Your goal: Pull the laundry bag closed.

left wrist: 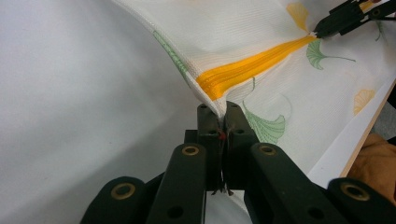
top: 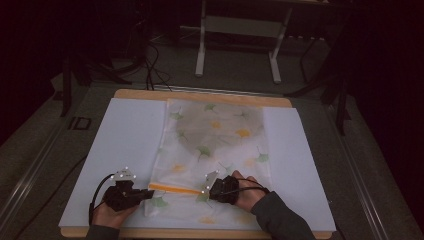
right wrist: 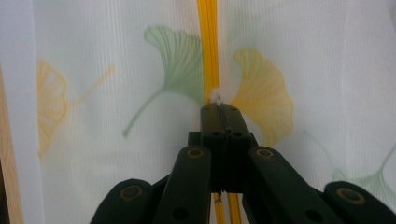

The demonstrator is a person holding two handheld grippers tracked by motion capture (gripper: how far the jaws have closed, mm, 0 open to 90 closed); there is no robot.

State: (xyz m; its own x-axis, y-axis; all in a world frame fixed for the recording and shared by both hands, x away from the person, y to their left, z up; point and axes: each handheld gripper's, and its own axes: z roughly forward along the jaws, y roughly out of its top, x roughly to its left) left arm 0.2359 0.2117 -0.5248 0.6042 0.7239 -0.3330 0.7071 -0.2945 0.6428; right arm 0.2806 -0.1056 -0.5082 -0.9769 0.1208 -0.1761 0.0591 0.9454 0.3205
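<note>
The jaws of the left gripper (top: pixel 148 192) are pressed together on the left end of a mesh bag (top: pixel 215 150), pinching the fabric just beside the near end of its orange zipper (top: pixel 175 188). In the left gripper view, the closed tips (left wrist: pixel 219 119) sit at lower centre with the white mesh corner lifted up between them, and the zipper (left wrist: pixel 252 67) runs from there toward the upper right of the frame.

Further right in the high view, the right gripper (top: pixel 206 189) has its jaws closed too, at the other end of the visible orange strip. In the right gripper view, the tips (right wrist: pixel 219 109) meet at centre frame on a small white piece at the zipper line (right wrist: pixel 208 46), probably the pull, though it is too small to tell for sure.

The bag lies flat along the middle of a white board (top: pixel 125 145), printed with green and yellow ginkgo leaves. A dim greyish shape shows through the mesh in its upper half; what it is cannot be made out.
</note>
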